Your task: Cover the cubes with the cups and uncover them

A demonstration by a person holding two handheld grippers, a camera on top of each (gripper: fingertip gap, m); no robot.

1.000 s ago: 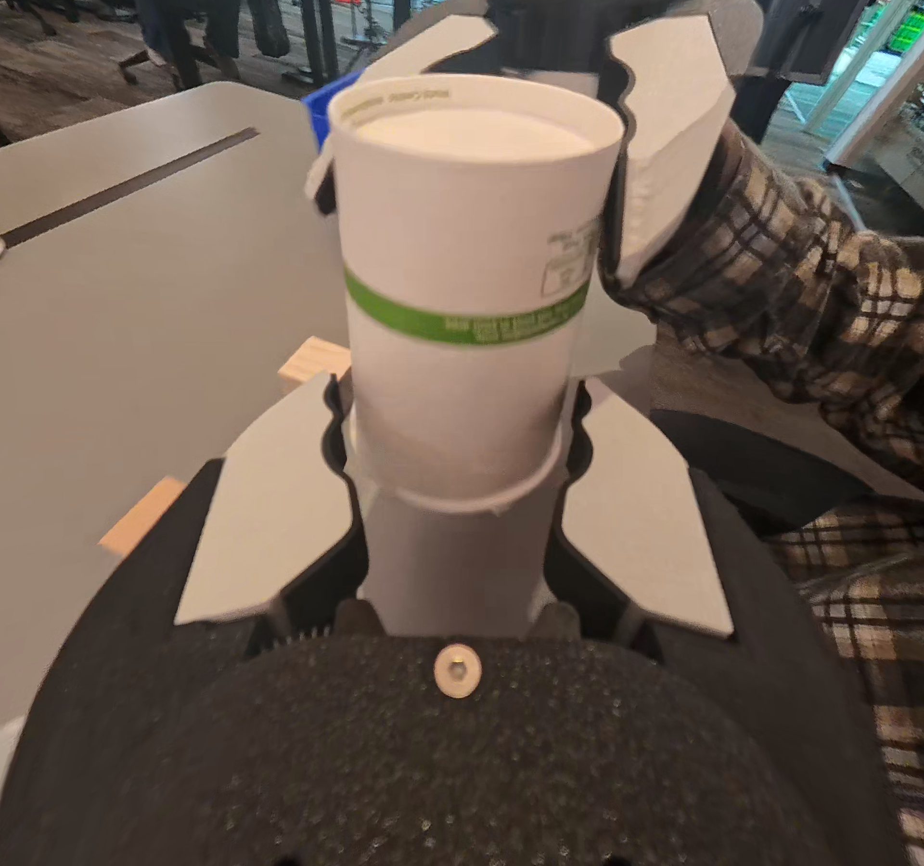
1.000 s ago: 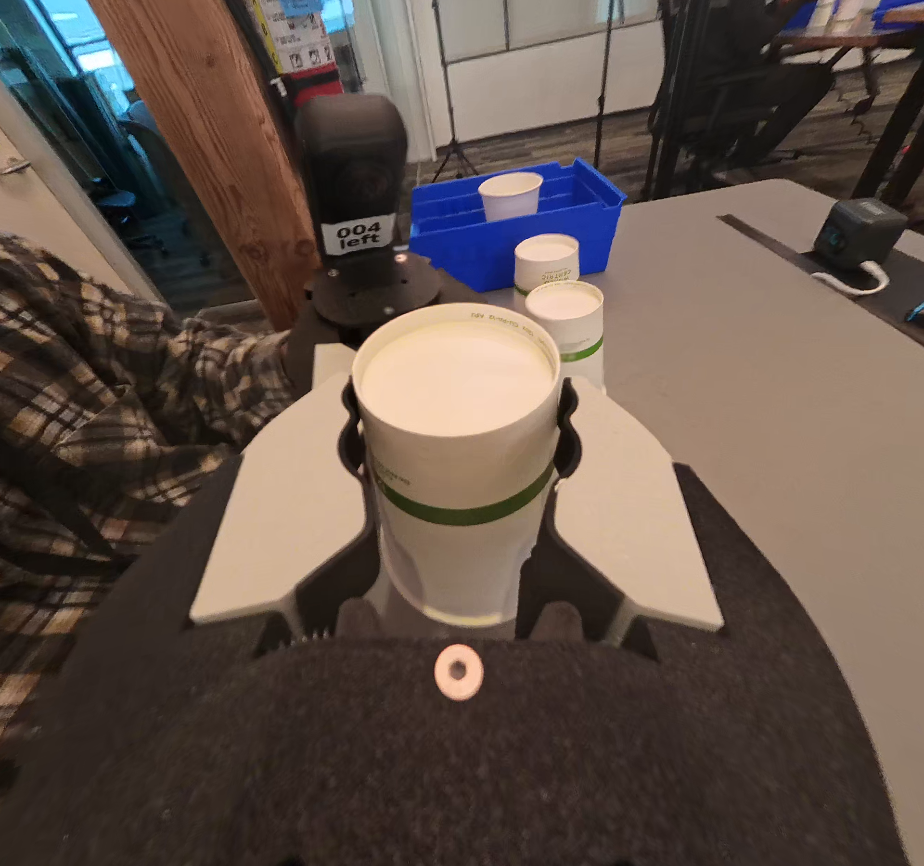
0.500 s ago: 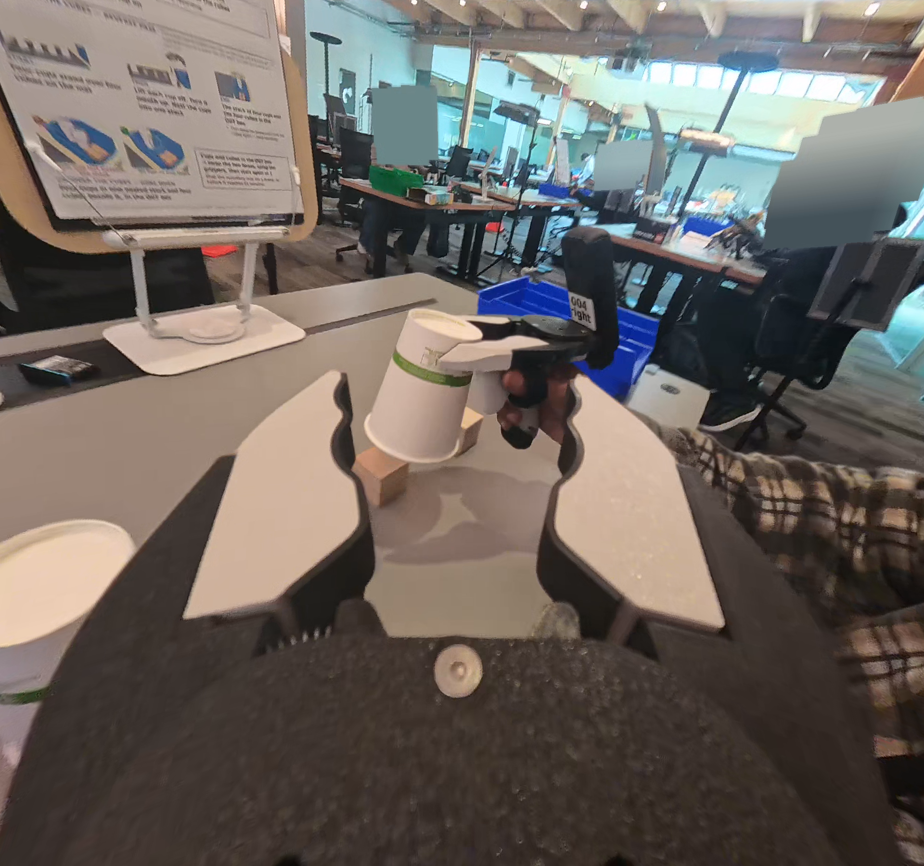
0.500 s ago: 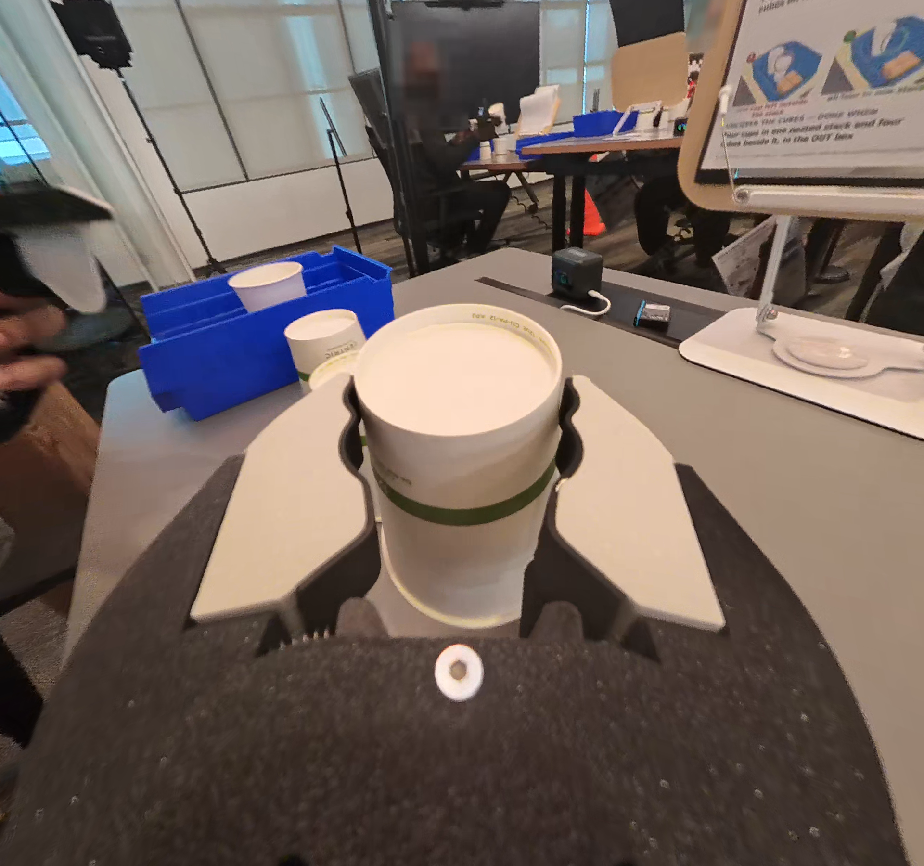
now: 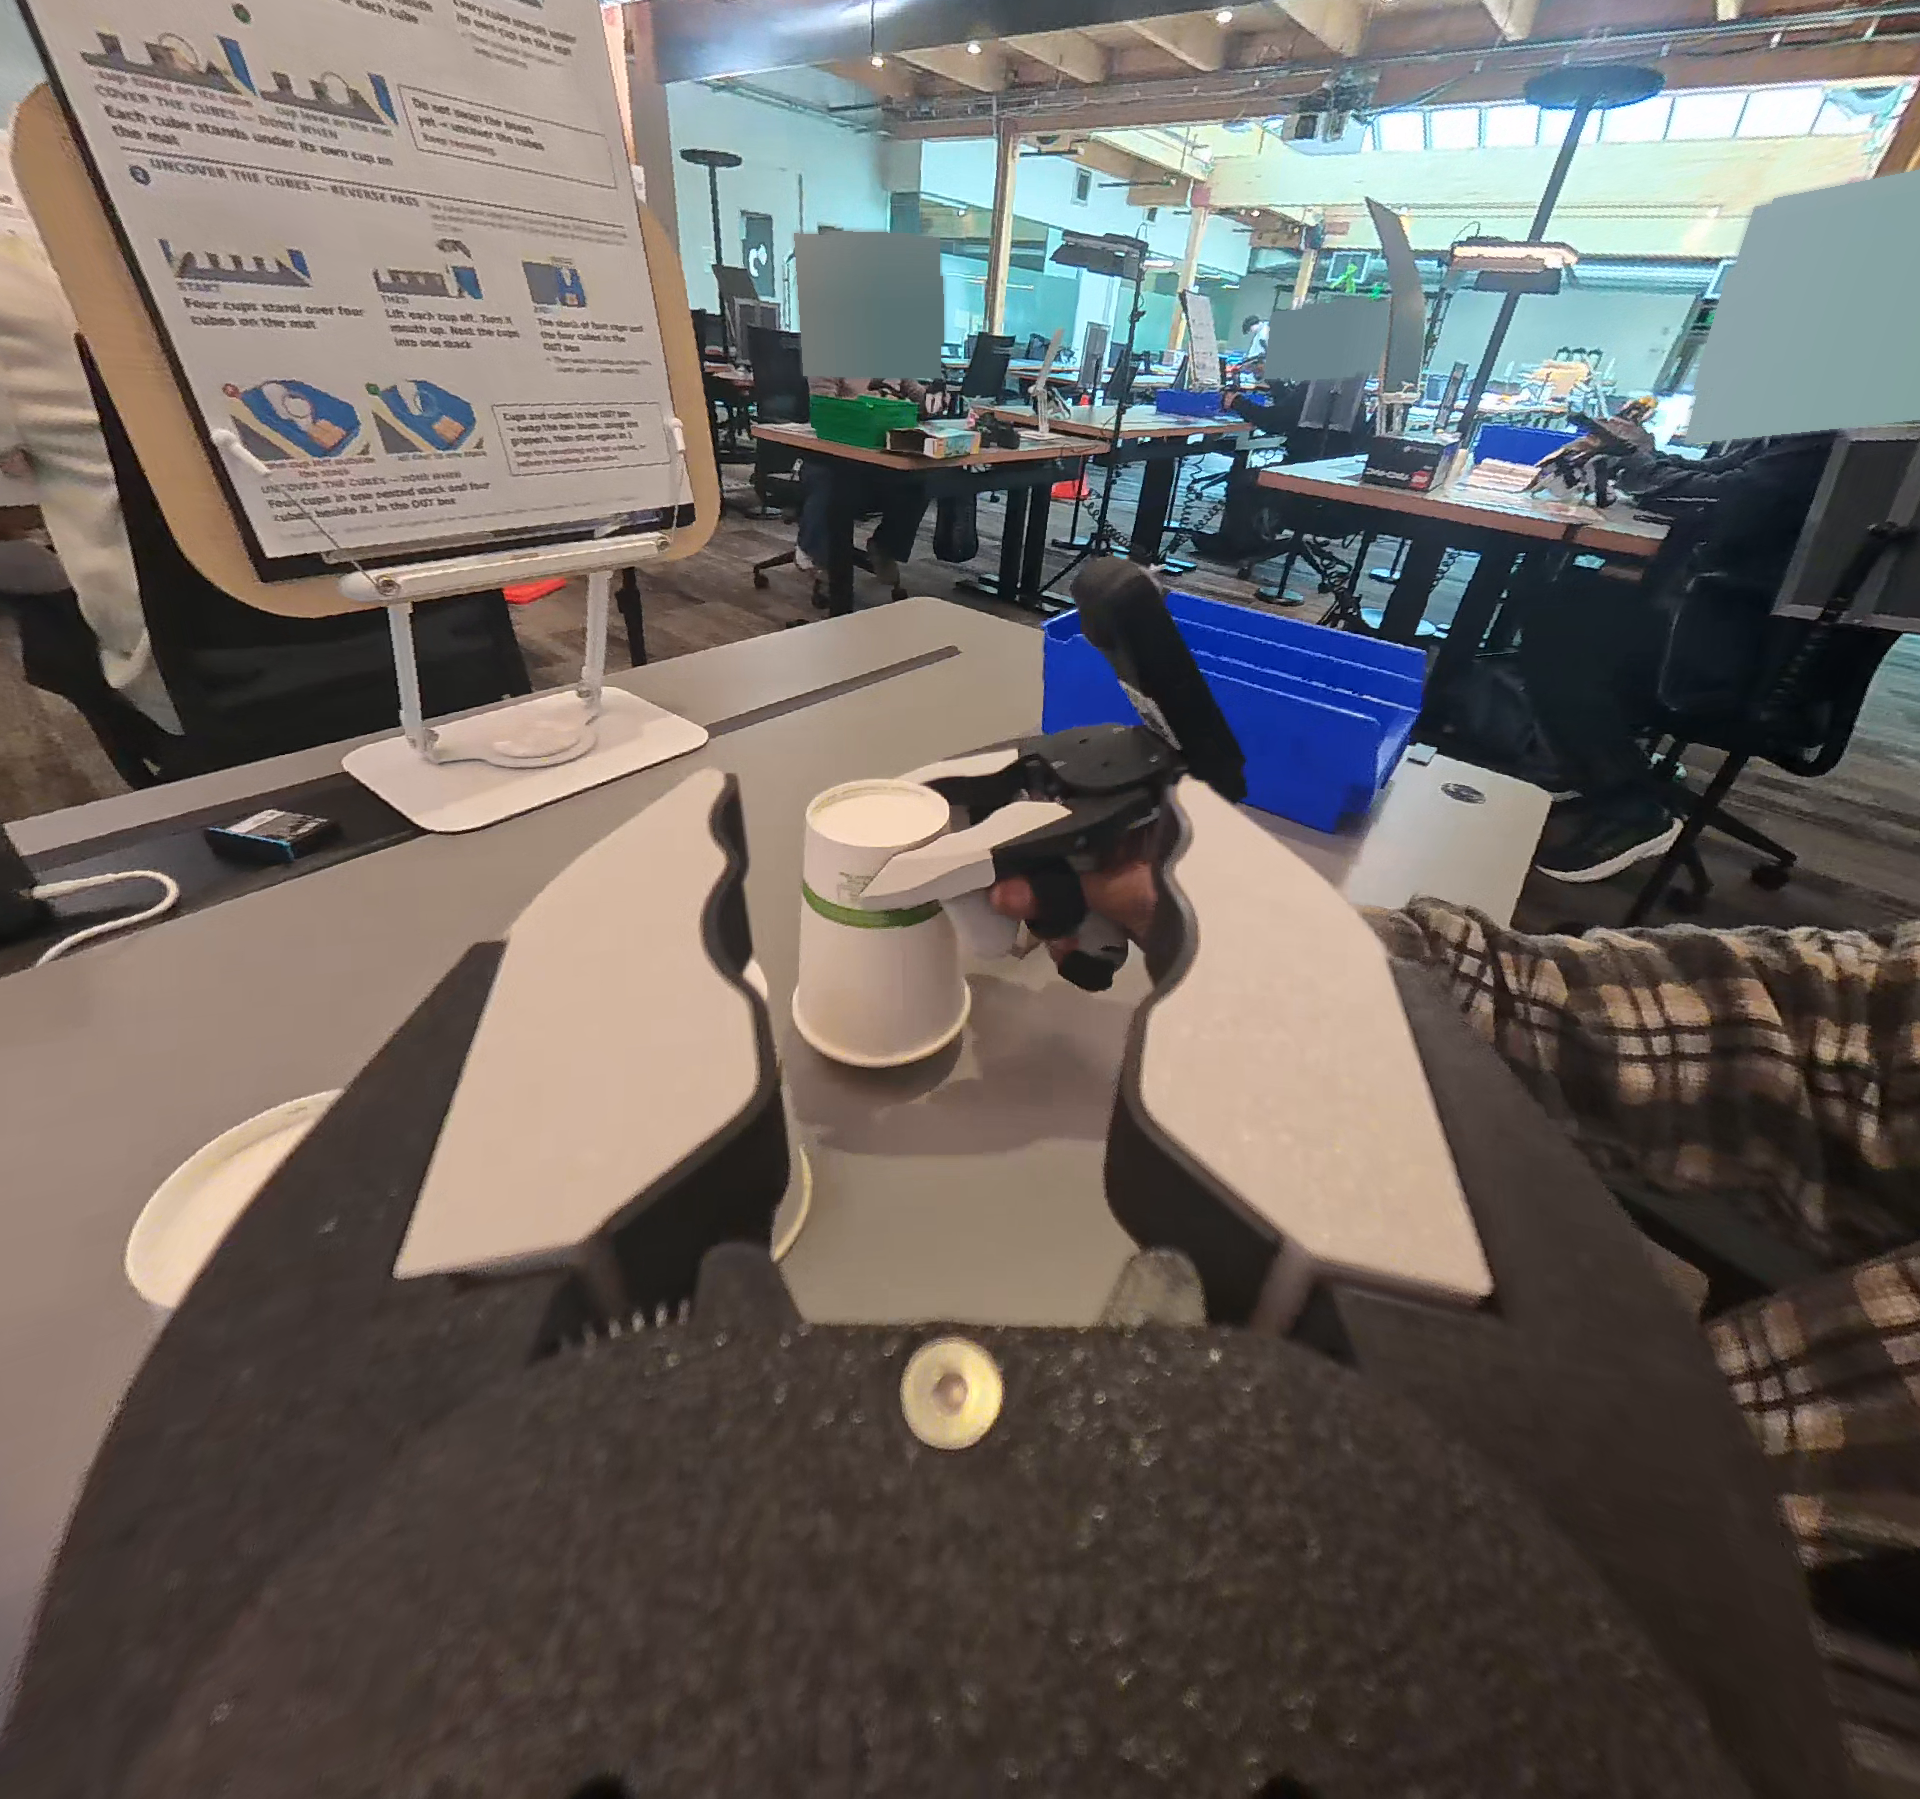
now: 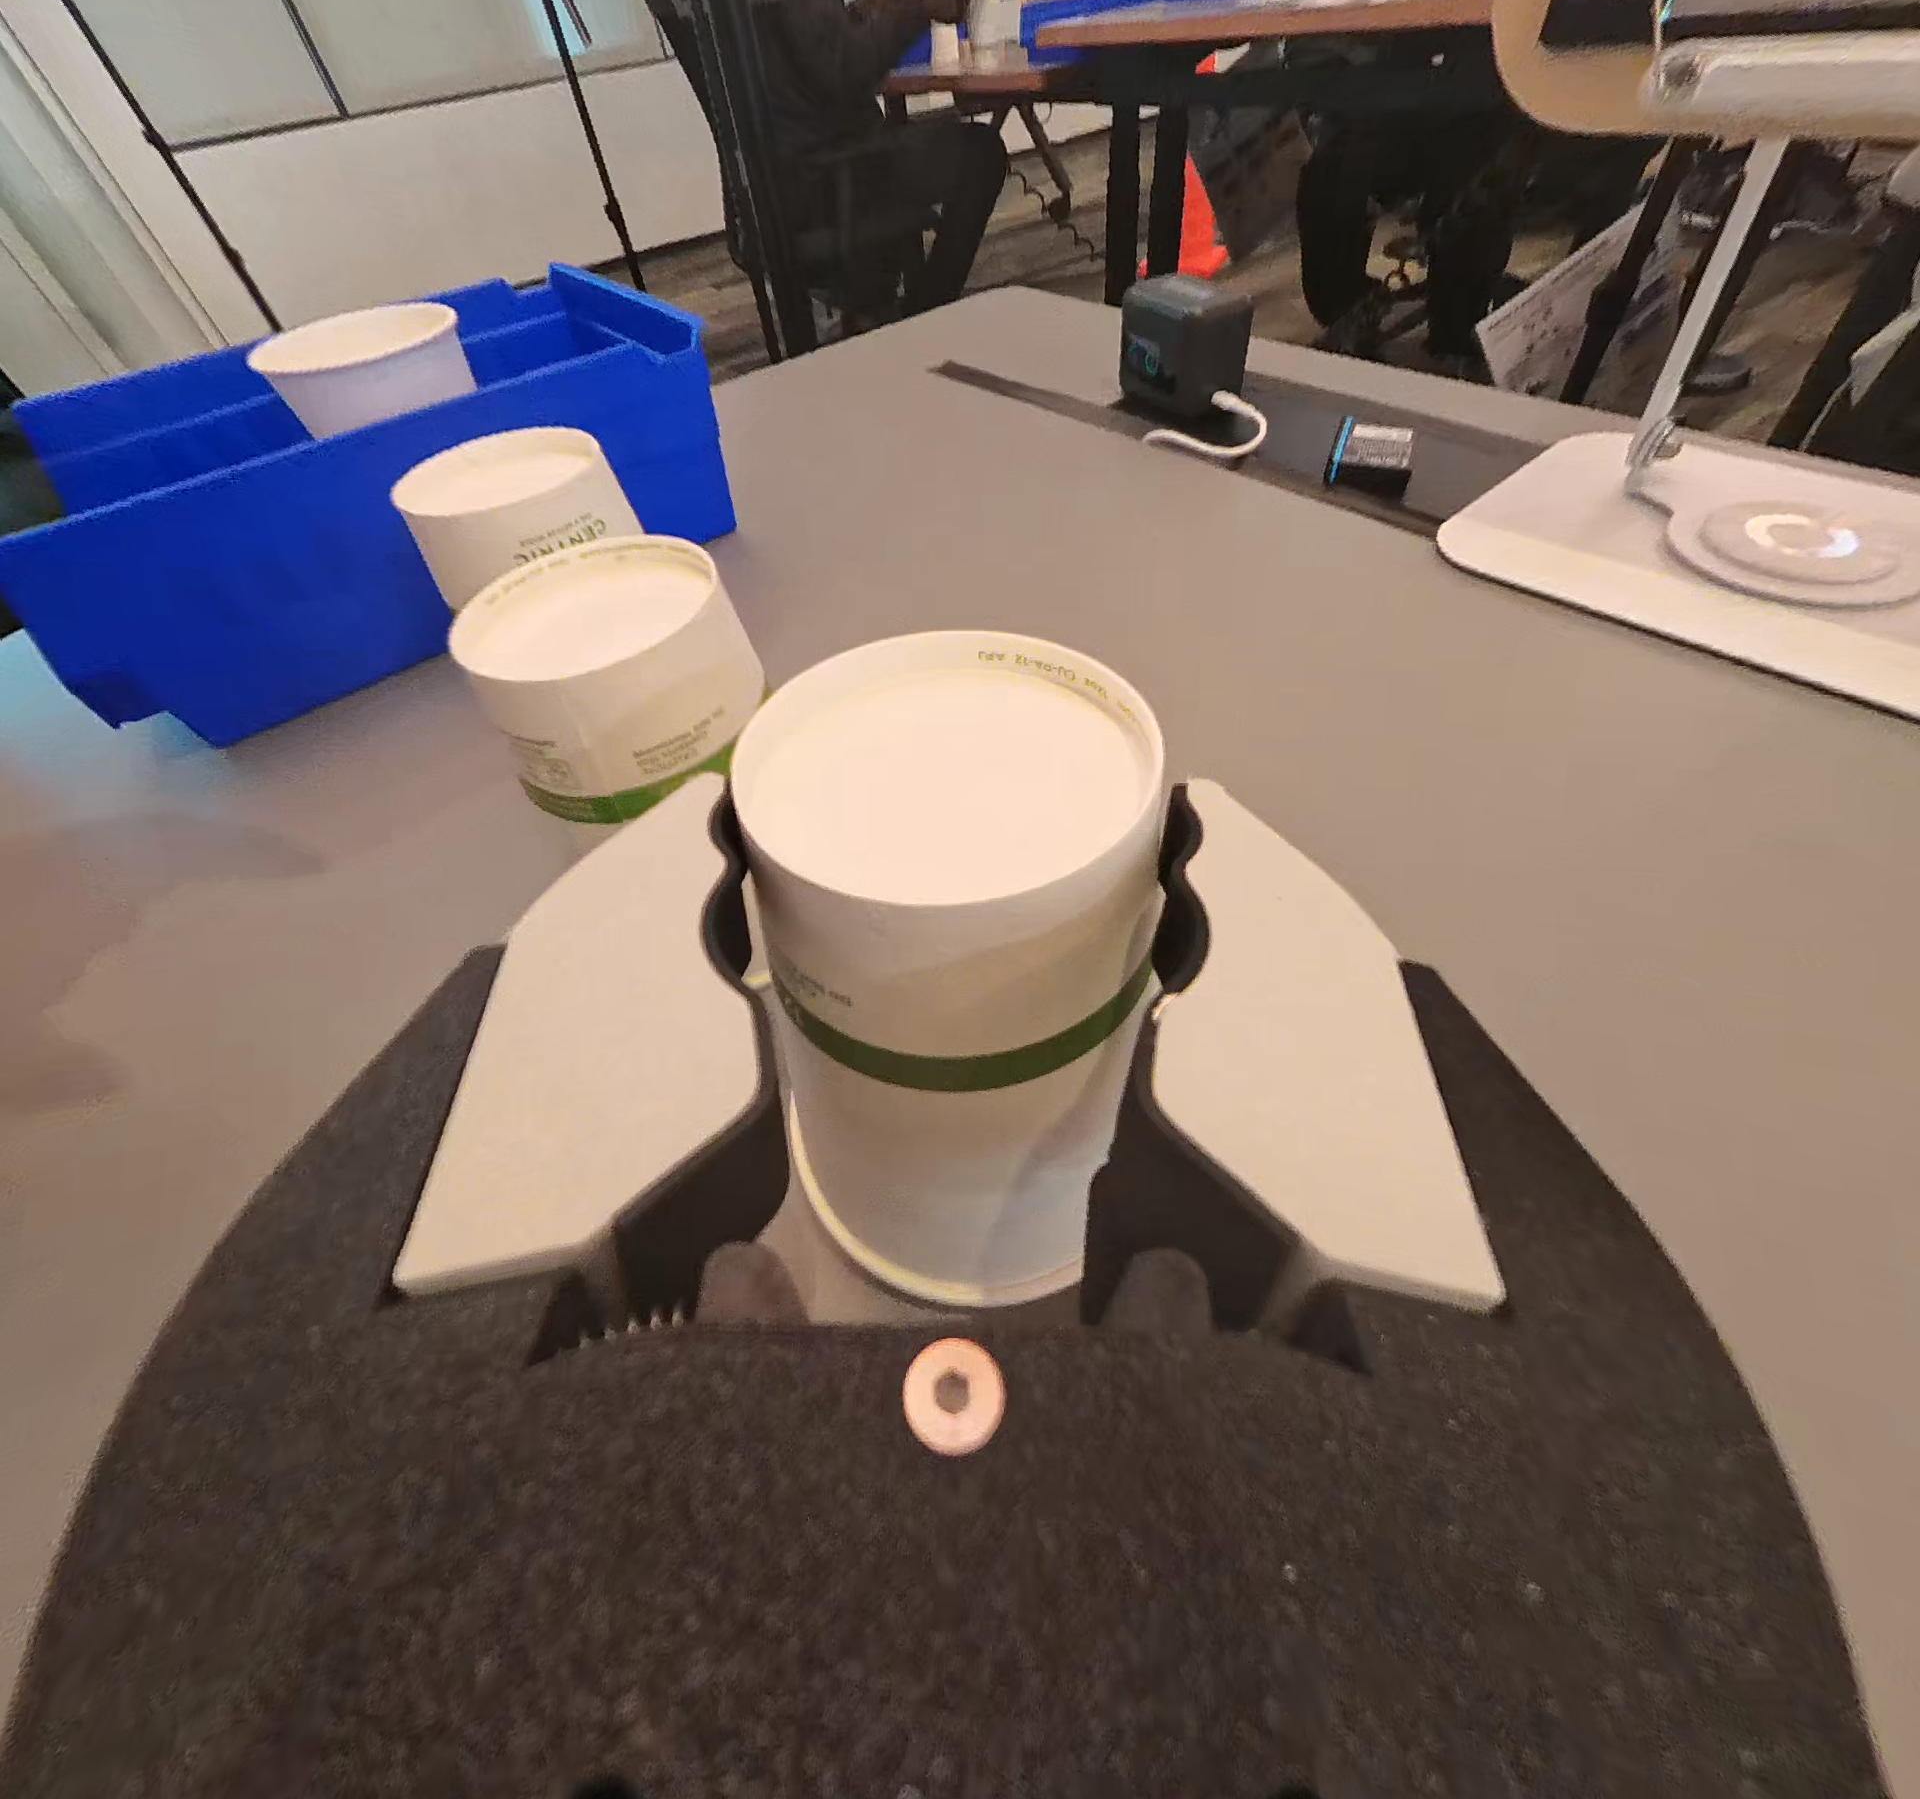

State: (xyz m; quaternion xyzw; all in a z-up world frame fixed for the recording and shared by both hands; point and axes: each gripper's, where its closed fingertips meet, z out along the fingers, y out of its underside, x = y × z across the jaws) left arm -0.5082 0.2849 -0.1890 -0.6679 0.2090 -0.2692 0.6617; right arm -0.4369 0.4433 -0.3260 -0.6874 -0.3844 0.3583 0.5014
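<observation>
The right gripper [image 6: 951,928] grips an upturned paper cup [image 6: 951,928] standing on the grey table [image 6: 1455,814], near two more cups; the left gripper [image 5: 940,970] hovers spread and empty. The thin, light wall looks easily crushed, already creasing, so a gentle mid-wall hold seems wise.

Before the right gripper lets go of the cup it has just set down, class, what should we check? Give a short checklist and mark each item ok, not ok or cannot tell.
1. Inverted cup rim flat on the grey table: ok, it sits level in the left wrist view.
2. Cube fully under it: cannot tell, no cube shows.
3. Right gripper gripping the cup wall: ok, both fingers press it.
4. Room beside the neighbouring cup: ok, a gap shows.
5. Left gripper out of the way: ok, open, empty, back from the cup.
</observation>
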